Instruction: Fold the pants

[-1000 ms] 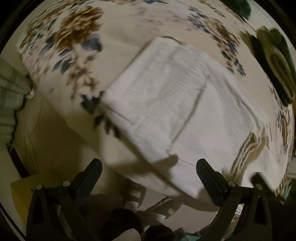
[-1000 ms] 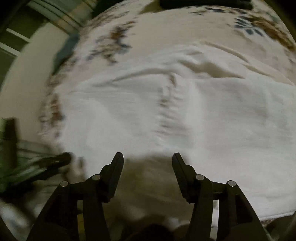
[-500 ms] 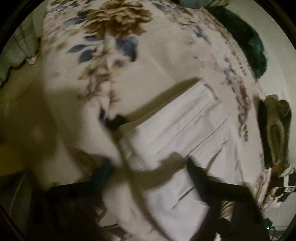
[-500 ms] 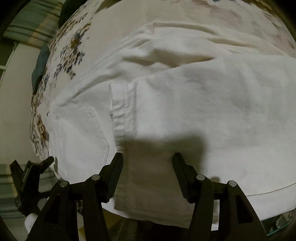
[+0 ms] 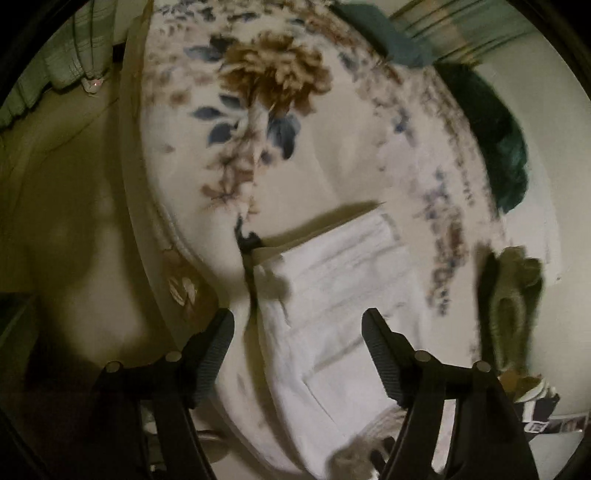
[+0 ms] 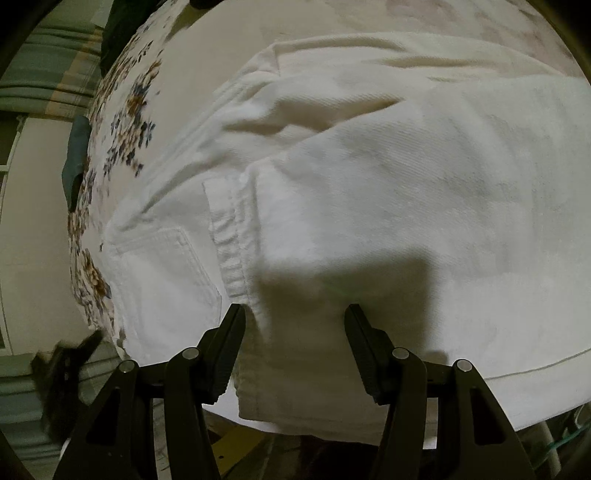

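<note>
White pants [image 6: 369, 184] lie folded on a floral bedspread [image 6: 207, 66], with a back pocket [image 6: 166, 273] at the left and a leg laid over the top. My right gripper [image 6: 295, 310] hangs open just above the near folded edge, casting a shadow on the cloth; nothing is pinched. In the left wrist view the pants [image 5: 340, 280] lie near the corner of the bedspread [image 5: 273, 81]. My left gripper [image 5: 297, 317] hovers over their end. Its jaws are opening, with cloth below them but not pressed by the pads.
The bed's edge drops to bare floor [image 5: 66, 206] on the left. A dark green cloth [image 5: 506, 147], a teal cloth [image 5: 384, 33] and an olive striped garment [image 5: 513, 302] lie along the far and right sides. Green curtains [image 5: 62, 55] hang behind.
The left view has rolled and swung toward the bed's corner, and its jaws stand narrower than a second ago. The right gripper has dropped closer to the pants' near edge.
</note>
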Available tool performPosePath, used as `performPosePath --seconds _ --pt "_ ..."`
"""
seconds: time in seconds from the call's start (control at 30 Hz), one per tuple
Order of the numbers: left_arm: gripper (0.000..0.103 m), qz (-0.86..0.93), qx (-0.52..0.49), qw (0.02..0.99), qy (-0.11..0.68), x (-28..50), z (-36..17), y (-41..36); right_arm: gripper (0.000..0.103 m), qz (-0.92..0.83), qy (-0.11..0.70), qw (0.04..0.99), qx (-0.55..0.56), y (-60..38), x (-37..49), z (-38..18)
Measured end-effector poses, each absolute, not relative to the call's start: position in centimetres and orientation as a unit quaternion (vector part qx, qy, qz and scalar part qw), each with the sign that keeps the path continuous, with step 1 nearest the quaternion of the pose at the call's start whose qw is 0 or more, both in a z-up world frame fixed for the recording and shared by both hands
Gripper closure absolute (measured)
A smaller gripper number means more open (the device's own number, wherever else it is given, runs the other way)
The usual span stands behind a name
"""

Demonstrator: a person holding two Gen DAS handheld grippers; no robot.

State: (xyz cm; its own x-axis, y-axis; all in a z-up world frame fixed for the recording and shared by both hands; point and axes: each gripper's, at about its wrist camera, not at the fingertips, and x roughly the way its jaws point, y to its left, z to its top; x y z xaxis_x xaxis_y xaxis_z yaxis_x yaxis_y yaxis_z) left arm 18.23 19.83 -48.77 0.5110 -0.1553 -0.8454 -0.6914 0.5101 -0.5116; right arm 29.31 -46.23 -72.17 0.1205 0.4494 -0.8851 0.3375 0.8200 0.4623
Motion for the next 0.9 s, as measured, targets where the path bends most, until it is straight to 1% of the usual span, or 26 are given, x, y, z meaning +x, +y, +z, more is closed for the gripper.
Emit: performPosePath --seconds 0.07,0.2,0.27,0.47,0.5,0.53,0.63,0.73,0.8,0.9 --pt "0.032 0.165 -0.464 0.735 0.466 18.6 -49.4 19.5 0.044 0.045 0.662 0.690 0.289 -46.0 29.4 -72.2" --pt "0.033 0.150 -0.488 0.696 0.504 20.9 -54.8 19.9 0.044 0.043 0.666 0.693 0.272 -45.6 29.5 -72.0" --pt "0.033 0.153 -0.504 0.685 0.503 21.3 -56.4 20.5 0.044 0.042 0.667 0.691 0.273 -45.6 29.6 -72.0" --pt "0.033 0.154 -0.488 0.712 0.480 21.8 -56.3 20.6 0.044 0.050 0.665 0.692 0.277 -45.9 29.5 -72.1" --pt "0.037 0.157 -0.478 0.722 0.475 22.1 -56.1 20.3 0.044 0.052 0.665 0.693 0.274 -45.9 29.5 -72.1" --pt "0.050 0.162 -0.466 0.727 0.476 22.3 -56.2 20.1 0.044 0.053 0.665 0.694 0.272 -45.8 29.5 -72.2" --pt "0.074 0.175 -0.439 0.747 0.467 22.6 -55.7 19.6 0.044 0.051 0.665 0.693 0.273 -45.8 29.5 -72.1" --pt "0.085 0.175 -0.397 0.779 0.453 22.1 -53.5 18.5 0.044 0.053 0.663 0.690 0.286 -46.2 29.4 -72.2" --pt "0.087 0.164 -0.372 0.803 0.436 21.6 -51.2 17.5 0.044 0.057 0.662 0.687 0.293 -46.5 29.3 -72.2" --pt "0.087 0.158 -0.343 0.821 0.428 21.5 -48.8 16.0 0.044 0.062 0.663 0.684 0.298 -47.0 29.1 -72.2"
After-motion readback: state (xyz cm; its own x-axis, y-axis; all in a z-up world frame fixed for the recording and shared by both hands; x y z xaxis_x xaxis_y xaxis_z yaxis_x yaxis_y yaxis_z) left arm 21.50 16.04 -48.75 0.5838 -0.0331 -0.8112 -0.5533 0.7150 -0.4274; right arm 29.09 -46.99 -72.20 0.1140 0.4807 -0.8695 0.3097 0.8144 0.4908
